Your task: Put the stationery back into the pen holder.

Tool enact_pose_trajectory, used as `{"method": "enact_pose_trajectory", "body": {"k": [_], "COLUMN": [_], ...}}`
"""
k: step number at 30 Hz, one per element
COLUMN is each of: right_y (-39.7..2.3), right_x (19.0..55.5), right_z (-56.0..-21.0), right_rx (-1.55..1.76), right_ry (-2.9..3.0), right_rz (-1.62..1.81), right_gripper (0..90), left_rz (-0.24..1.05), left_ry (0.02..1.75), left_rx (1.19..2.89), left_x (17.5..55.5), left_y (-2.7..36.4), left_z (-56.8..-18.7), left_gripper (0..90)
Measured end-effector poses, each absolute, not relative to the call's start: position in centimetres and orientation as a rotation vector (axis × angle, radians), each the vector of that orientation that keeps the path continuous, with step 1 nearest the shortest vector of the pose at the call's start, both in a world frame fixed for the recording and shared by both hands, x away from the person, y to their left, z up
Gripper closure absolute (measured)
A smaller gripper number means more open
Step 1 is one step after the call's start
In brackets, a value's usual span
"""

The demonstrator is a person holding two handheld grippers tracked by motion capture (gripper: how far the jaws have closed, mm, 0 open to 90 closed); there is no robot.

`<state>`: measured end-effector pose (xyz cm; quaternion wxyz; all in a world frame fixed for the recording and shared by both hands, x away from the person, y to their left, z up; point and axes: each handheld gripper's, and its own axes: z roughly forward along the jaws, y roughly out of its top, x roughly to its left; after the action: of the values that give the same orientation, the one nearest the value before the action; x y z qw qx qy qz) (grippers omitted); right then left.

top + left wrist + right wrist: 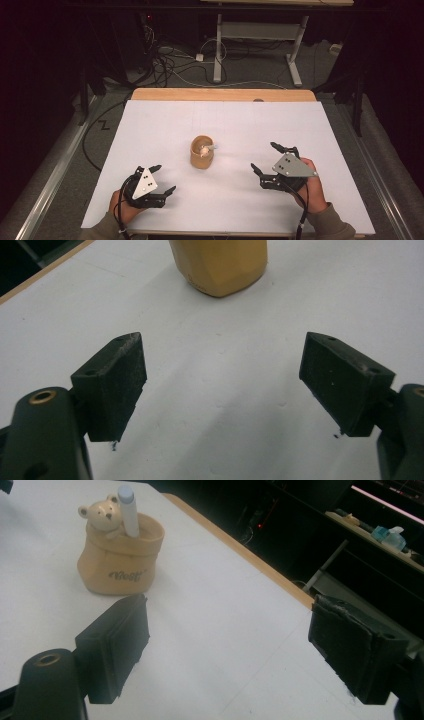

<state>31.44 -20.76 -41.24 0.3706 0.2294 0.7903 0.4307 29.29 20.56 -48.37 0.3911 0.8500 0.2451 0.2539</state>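
Note:
A tan bag-shaped holder (202, 152) stands upright near the middle of the white table (150, 130). In the right gripper view the holder (119, 555) carries a small bear figure (101, 514) on its rim and a white pen (128, 509) stands inside it. My left gripper (164, 179) rests open at the near left, short of the holder (220, 265), nothing between its jaws. My right gripper (263, 157) is open at the near right, apart from the holder, its jaws wide with nothing between them.
The white sheet covers the tabletop, with a wooden edge (222, 94) at the far side. Beyond it stand a white desk frame (260, 42) and cables (165, 62) on the floor. A shelf with items (380, 530) lies off the table's far edge.

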Motion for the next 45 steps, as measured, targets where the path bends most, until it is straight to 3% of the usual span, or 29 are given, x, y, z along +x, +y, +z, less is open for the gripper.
{"method": "enact_pose_trajectory", "body": {"k": [45], "right_y": [-27.4], "right_x": [29.4], "right_z": [-47.4], "right_rx": [0.779], "right_ry": [2.068], "right_rz": [1.035], "right_gripper": [18.5], "left_rz": [0.653], "left_ry": [0.615], "left_rx": [2.171], "left_x": [29.4], "left_y": [20.4], "left_z": [-48.5], "left_gripper": [18.3]}}
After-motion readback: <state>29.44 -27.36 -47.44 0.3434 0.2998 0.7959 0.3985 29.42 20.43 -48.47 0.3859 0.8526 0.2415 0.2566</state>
